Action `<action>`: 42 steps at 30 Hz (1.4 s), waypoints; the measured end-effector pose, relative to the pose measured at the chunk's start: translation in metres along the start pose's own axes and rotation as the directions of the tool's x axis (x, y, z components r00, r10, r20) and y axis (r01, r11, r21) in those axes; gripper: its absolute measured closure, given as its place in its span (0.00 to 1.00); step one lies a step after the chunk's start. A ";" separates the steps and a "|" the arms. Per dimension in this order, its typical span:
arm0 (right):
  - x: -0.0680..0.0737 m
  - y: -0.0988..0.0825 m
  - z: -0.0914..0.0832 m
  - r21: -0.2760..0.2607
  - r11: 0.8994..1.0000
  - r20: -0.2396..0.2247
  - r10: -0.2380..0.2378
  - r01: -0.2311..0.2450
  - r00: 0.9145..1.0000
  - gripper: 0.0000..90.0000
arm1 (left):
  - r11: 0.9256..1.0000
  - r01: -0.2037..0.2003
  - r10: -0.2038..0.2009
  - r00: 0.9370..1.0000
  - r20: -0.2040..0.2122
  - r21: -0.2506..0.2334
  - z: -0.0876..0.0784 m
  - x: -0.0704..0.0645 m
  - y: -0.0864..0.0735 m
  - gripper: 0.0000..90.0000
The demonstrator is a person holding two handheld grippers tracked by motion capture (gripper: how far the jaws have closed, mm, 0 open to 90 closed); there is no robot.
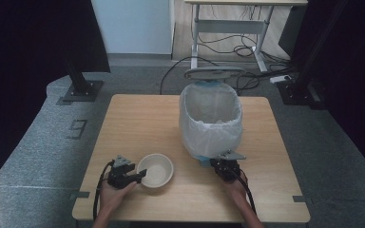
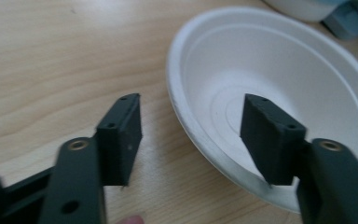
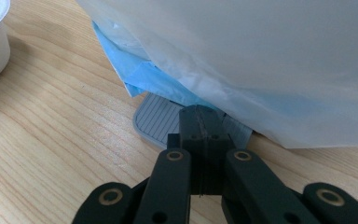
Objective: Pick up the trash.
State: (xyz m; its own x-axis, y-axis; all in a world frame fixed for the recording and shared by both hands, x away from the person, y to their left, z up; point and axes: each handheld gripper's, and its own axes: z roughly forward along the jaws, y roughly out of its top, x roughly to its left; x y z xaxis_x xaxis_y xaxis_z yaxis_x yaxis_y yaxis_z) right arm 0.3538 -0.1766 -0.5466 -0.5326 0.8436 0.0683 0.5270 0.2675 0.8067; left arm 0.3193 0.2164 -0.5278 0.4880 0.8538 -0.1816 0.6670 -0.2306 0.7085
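Nearest to us, the person's two hands came in over the front edge of the wooden table (image 1: 138, 109). The left gripper (image 1: 141, 175) lay at the left rim of a white paper bowl (image 1: 156, 170), which stood upright near the front of the table, left of centre. In the left gripper view its jaws stood apart and straddled the near rim of the bowl (image 2: 279, 79), one jaw outside over the bare wood and the other inside above the hollow; neither pad pressed on the rim, so nothing was gripped.

To the right, the right gripper (image 1: 221, 163) sat with its jaws pressed together, flat against each other. In the right gripper view the shut tips (image 3: 200, 122) rested on the grey ribbed foot pedal (image 3: 156, 122) at the base of a bin; whether they pushed down on it we could not tell for certain.

Behind that stood the pedal bin (image 1: 211, 121), lined with a white bag over a blue one, its lid (image 1: 214, 72) raised at the back. The bowl and the bin stood just beside each other without touching.

Farthest off, beyond the table, lay grey carpet, a desk frame (image 1: 228, 28) and loose cables (image 1: 244, 50).
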 end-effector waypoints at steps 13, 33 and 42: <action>0.000 0.000 0.000 0.001 1.000 0.000 -0.002 0.002 1.000 0.99 | 0.993 0.114 -0.111 0.984 0.136 -0.015 -0.009 0.013 -0.005 0.90; 0.000 0.000 0.000 0.001 1.000 -0.002 -0.002 0.002 1.000 0.99 | 0.945 0.242 -0.187 0.952 0.244 -0.220 -0.058 0.037 -0.012 0.94; -0.001 0.000 0.000 0.000 1.000 -0.004 -0.001 0.001 1.000 0.99 | 0.935 0.243 -0.179 0.952 0.248 -0.258 -0.068 0.039 -0.012 0.94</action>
State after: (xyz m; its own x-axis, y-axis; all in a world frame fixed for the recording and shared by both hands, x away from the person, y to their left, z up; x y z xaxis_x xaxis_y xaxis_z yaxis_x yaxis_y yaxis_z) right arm 0.3543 -0.1771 -0.5465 -0.5354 0.8417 0.0698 0.5268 0.2682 0.8066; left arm 0.2922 0.2838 -0.4972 0.4845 0.7386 -0.4688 0.5972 0.1125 0.7942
